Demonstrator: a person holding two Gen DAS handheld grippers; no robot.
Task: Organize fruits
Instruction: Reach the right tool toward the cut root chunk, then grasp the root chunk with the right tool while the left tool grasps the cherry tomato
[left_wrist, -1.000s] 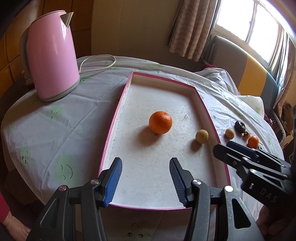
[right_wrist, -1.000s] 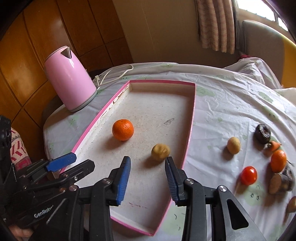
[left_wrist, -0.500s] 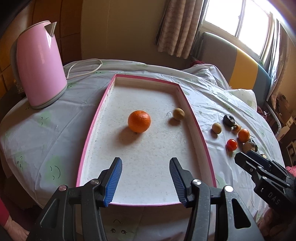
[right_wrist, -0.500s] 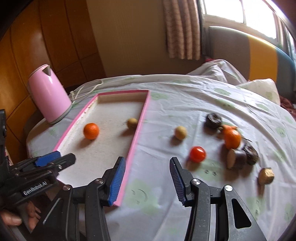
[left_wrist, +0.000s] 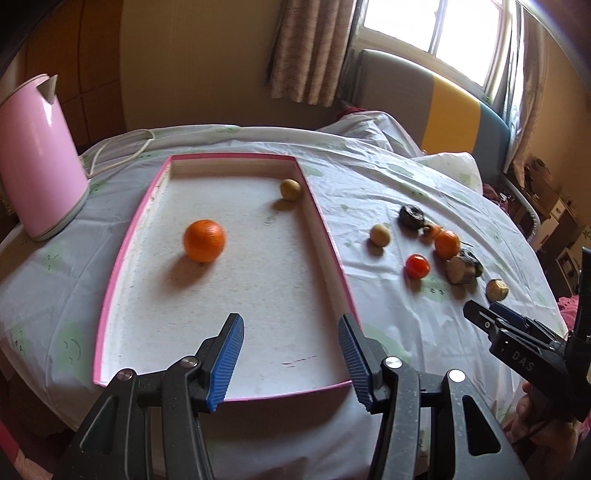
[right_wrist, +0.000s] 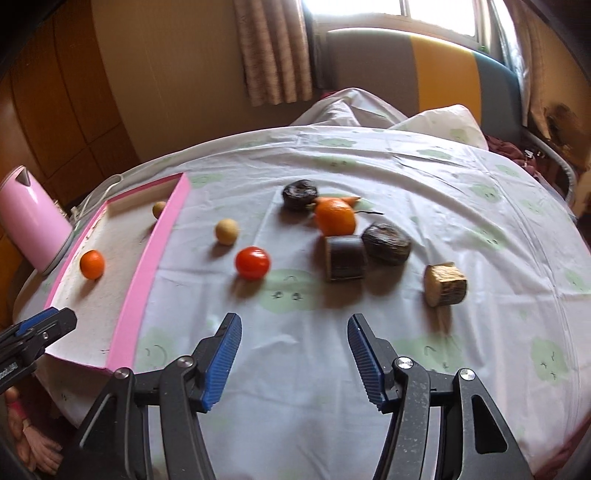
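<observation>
A pink-rimmed tray (left_wrist: 328, 240) (right_wrist: 147, 280) holds an orange (left_wrist: 204, 240) (right_wrist: 92, 263) and a small tan fruit (left_wrist: 290, 189) (right_wrist: 159, 209) near its far right corner. On the cloth to its right lie a tan round fruit (right_wrist: 226, 231), a red tomato (right_wrist: 252, 262), an orange mandarin (right_wrist: 335, 216), dark wrinkled fruits (right_wrist: 300, 194), a dark cut piece (right_wrist: 345, 257) and a tan cut piece (right_wrist: 445, 284). My left gripper (left_wrist: 291, 363) is open and empty over the tray's near end. My right gripper (right_wrist: 293, 363) is open and empty above the cloth, short of the fruits.
A pink kettle (left_wrist: 37, 155) with a white cord (left_wrist: 122, 147) stands left of the tray. A sofa with grey, yellow and blue cushions (right_wrist: 424, 74) and curtains (right_wrist: 273, 48) lie beyond the table. The table edge runs close below both grippers.
Both grippers drew back and swung right. The right gripper left the tray and now faces the loose fruits. The small tan fruit now lies farther up the tray.
</observation>
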